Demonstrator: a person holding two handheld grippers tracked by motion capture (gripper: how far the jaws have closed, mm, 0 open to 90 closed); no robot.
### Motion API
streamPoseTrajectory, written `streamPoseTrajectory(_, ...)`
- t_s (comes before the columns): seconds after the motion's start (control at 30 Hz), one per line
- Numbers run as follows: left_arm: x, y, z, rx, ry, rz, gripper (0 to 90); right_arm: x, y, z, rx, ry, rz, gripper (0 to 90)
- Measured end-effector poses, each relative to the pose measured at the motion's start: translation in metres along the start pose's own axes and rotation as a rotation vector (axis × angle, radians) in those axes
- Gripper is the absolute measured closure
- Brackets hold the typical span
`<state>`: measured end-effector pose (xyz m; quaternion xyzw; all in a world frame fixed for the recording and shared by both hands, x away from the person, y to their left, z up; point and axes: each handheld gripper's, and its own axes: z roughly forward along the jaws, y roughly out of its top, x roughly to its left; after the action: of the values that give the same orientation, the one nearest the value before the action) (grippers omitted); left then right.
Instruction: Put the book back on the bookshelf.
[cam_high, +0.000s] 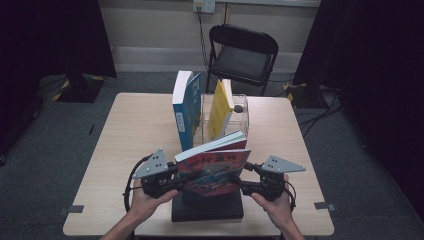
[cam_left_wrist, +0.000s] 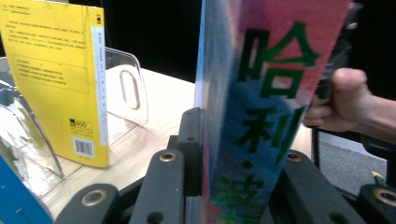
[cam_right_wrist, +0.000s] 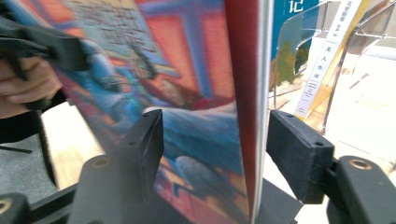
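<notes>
A book with a red and blue picture cover (cam_high: 212, 170) is held up, tilted, above the table's near edge between both grippers. My left gripper (cam_high: 175, 182) is shut on its left edge; in the left gripper view the jaws of this gripper (cam_left_wrist: 243, 186) clamp the cover (cam_left_wrist: 261, 116). My right gripper (cam_high: 245, 186) is at the book's right edge. In the right gripper view its jaws (cam_right_wrist: 215, 144) stand open around the book (cam_right_wrist: 196, 93), with a gap between the right-hand jaw and the page edge.
A clear plastic book stand (cam_high: 242, 120) at mid table holds a blue book (cam_high: 187, 107) and a yellow book (cam_high: 220, 110), both upright. A black flat block (cam_high: 207, 207) lies under the held book. A black folding chair (cam_high: 242, 55) stands behind the table.
</notes>
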<state>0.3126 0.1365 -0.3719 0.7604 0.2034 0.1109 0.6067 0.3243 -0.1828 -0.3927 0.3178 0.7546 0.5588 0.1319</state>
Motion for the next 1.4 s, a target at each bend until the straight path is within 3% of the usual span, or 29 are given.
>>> streamPoseTrajectory(0.17,-0.001,0.001,0.003,0.003,-0.004,-0.011,71.9,-0.005,0.001,0.017,0.009,0.038,0.001,30.7)
streamPoseTrajectory(0.27,-0.002,0.002,0.01,0.027,0.033,0.019,72.7,-0.005,0.002,0.02,0.013,0.027,-0.006,31.9)
streamPoseTrajectory(0.37,-0.004,0.0,0.018,0.022,0.043,0.008,69.0,-0.003,0.003,0.02,0.022,0.013,-0.017,33.4)
streamPoseTrajectory(0.43,-0.005,-0.002,0.02,0.02,0.045,-0.023,67.4,-0.003,0.003,0.02,0.022,0.009,-0.017,34.1)
streamPoseTrajectory(0.57,-0.006,-0.007,0.022,0.012,0.075,-0.007,69.1,-0.003,0.002,0.02,0.021,0.004,-0.017,34.8)
streamPoseTrajectory(0.7,-0.009,-0.007,0.027,-0.012,0.08,-0.001,64.2,-0.004,0.003,0.021,0.023,-0.004,-0.02,35.2)
streamPoseTrajectory(0.8,-0.01,-0.007,0.027,-0.005,0.1,0.019,72.1,-0.005,0.003,0.022,0.022,-0.003,-0.017,35.5)
streamPoseTrajectory(0.9,-0.01,-0.006,0.027,0.0,0.105,-0.012,74.4,-0.005,0.003,0.021,0.025,-0.006,-0.007,37.5)
streamPoseTrajectory(1.0,-0.009,-0.007,0.027,-0.004,0.138,-0.025,74.5,-0.007,0.001,0.021,0.035,-0.002,-0.003,39.9)
streamPoseTrajectory(1.07,-0.004,-0.006,0.026,-0.003,0.145,-0.063,74.6,-0.009,-0.001,0.019,0.039,0.002,0.009,38.9)
streamPoseTrajectory(1.23,0.008,-0.009,0.017,-0.009,0.165,-0.134,74.7,-0.02,-0.01,0.008,0.055,-0.042,0.038,34.6)
streamPoseTrajectory(1.4,0.017,-0.01,0.006,-0.014,0.223,-0.164,74.7,-0.034,-0.025,-0.007,0.094,-0.098,0.071,33.3)
